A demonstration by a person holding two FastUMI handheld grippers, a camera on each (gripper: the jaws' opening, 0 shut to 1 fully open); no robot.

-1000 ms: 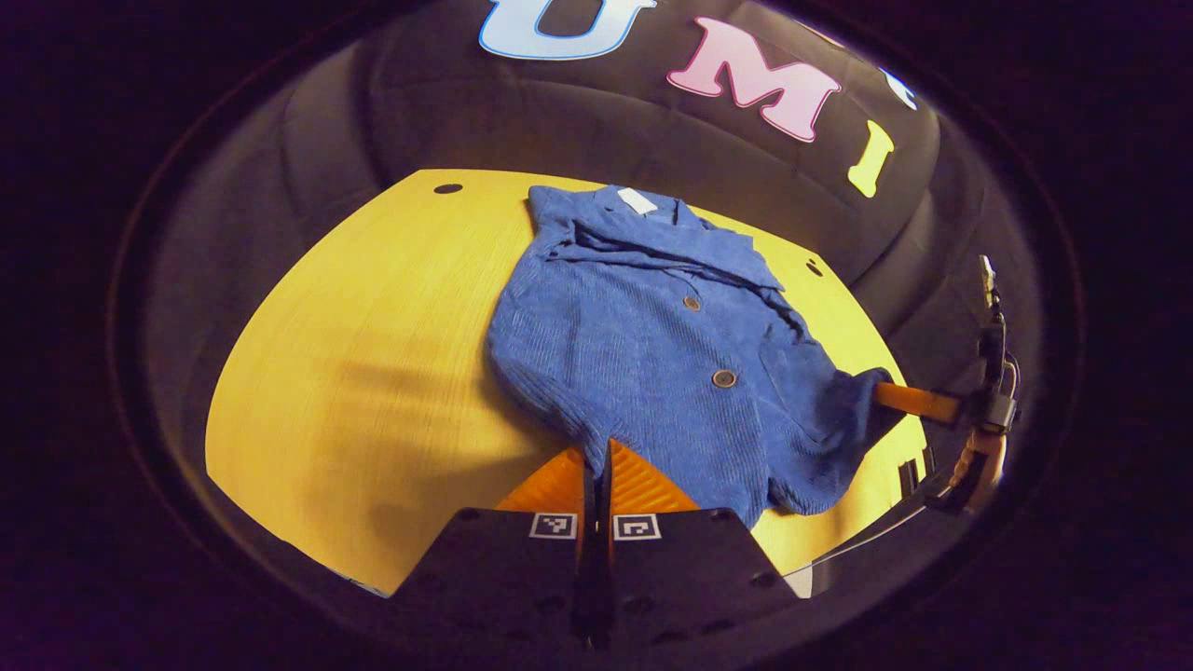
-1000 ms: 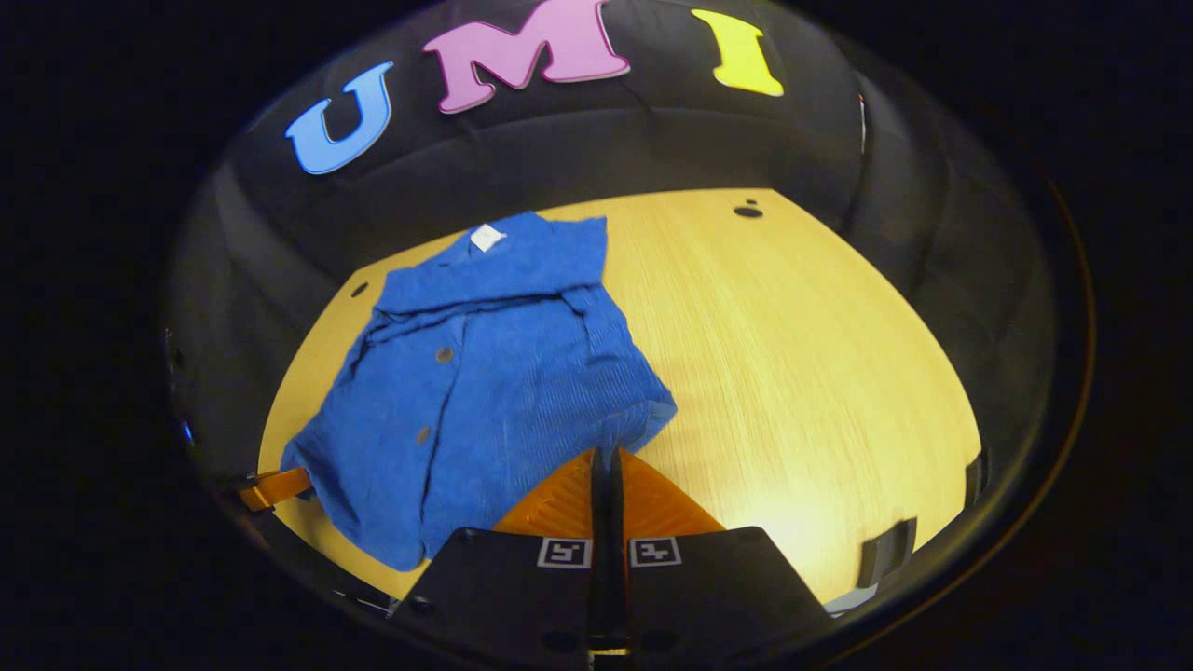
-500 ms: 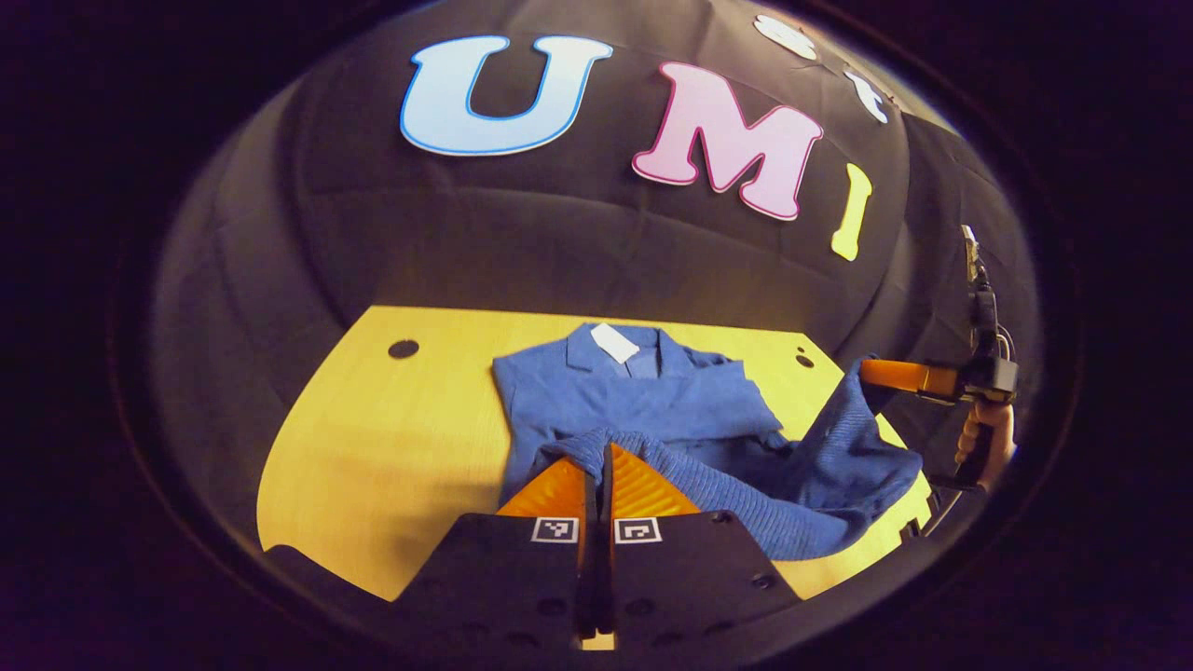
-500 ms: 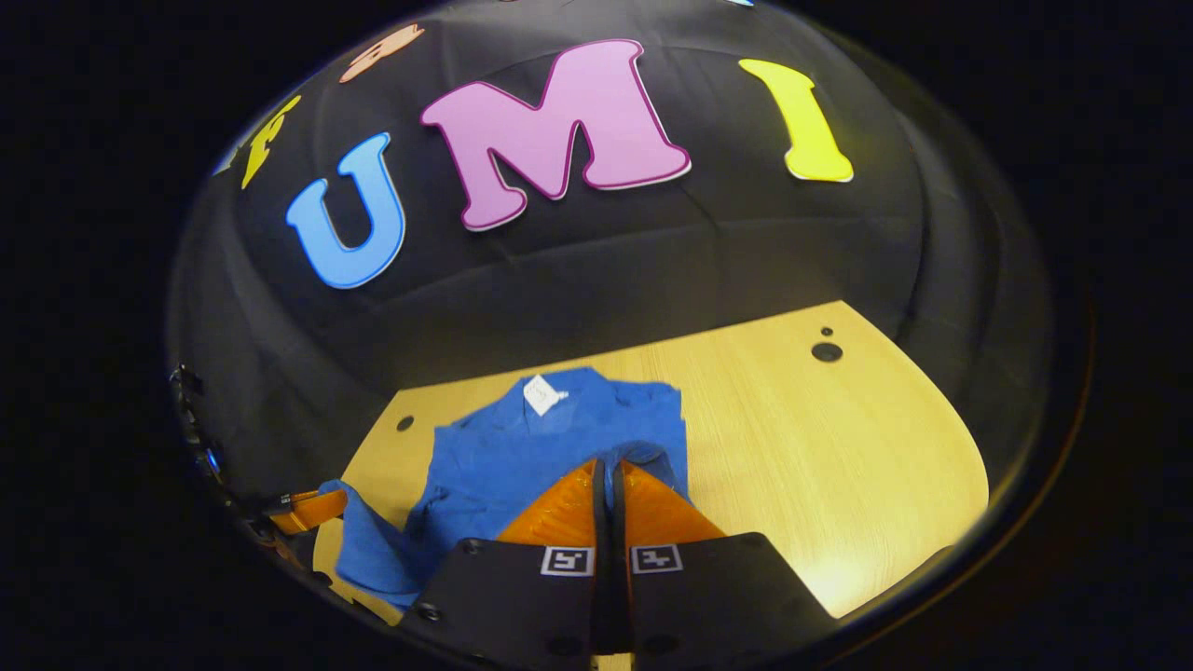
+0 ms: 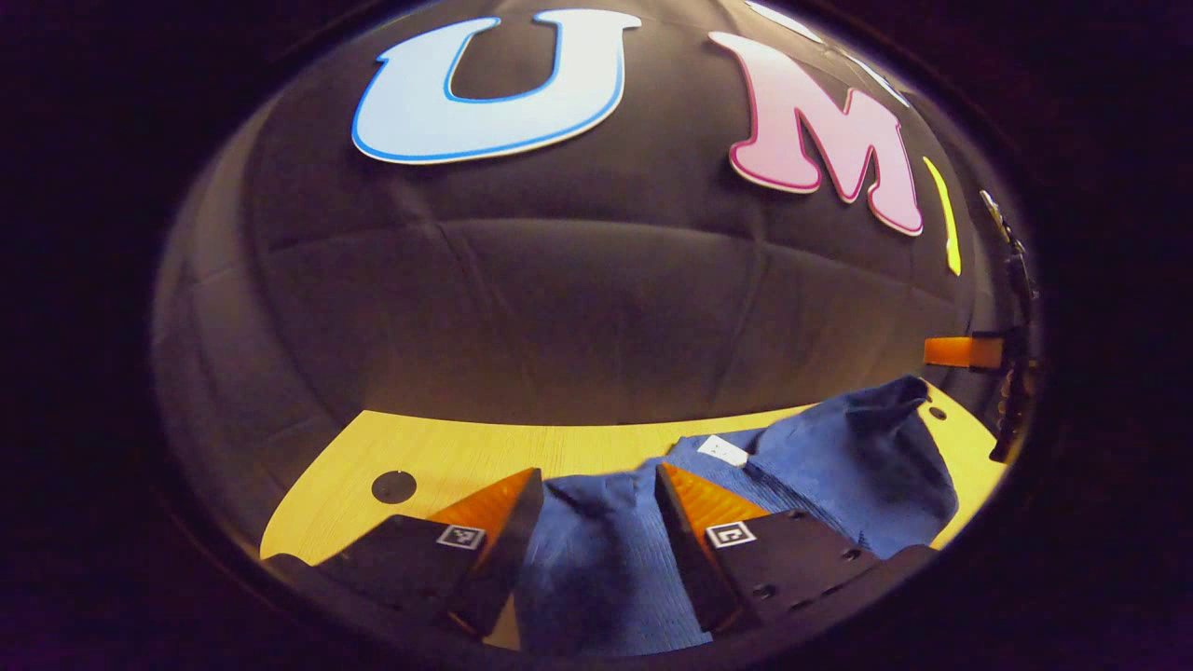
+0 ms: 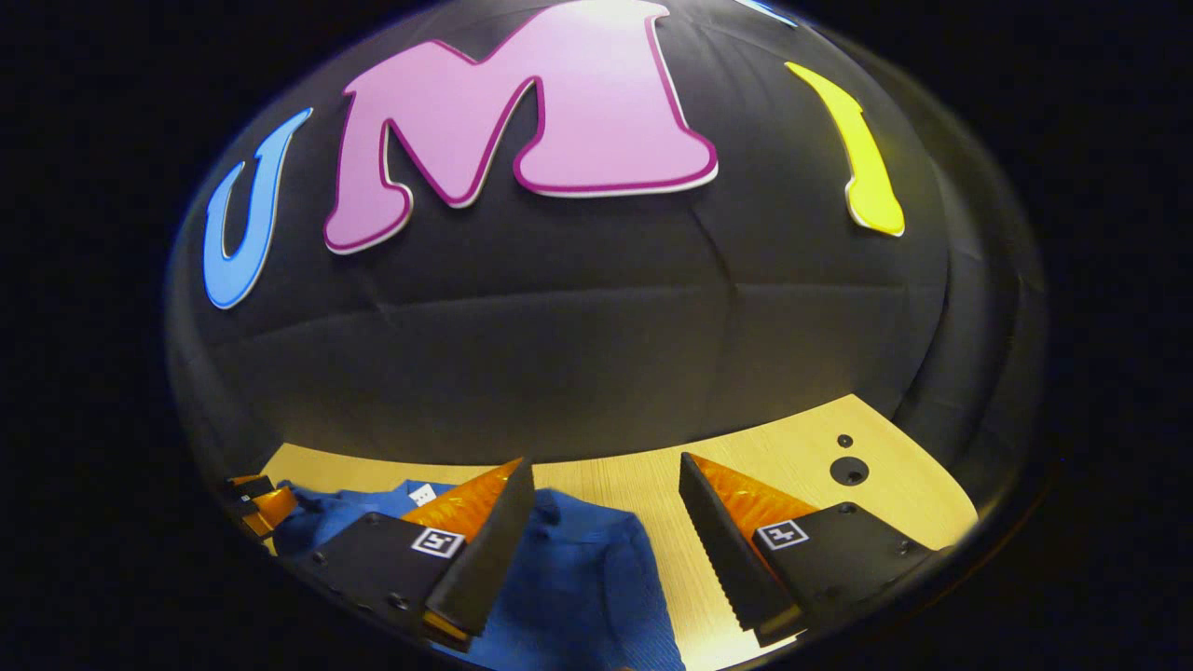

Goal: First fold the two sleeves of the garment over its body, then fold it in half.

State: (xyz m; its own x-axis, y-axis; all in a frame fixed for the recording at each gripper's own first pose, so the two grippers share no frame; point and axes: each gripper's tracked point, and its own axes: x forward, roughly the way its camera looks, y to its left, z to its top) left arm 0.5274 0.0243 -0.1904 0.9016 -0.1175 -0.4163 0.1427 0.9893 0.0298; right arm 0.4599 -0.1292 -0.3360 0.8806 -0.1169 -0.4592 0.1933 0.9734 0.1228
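Both hand-held grippers, left (image 5: 592, 508) and right (image 6: 606, 508), released above blue garment (image 5: 820, 466).

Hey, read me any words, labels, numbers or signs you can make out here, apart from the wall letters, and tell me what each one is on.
White tag at the blue garment collar: too small to read.
Square black-and-white markers on the left gripper and right gripper: patterns, no text.
Nothing else readable.
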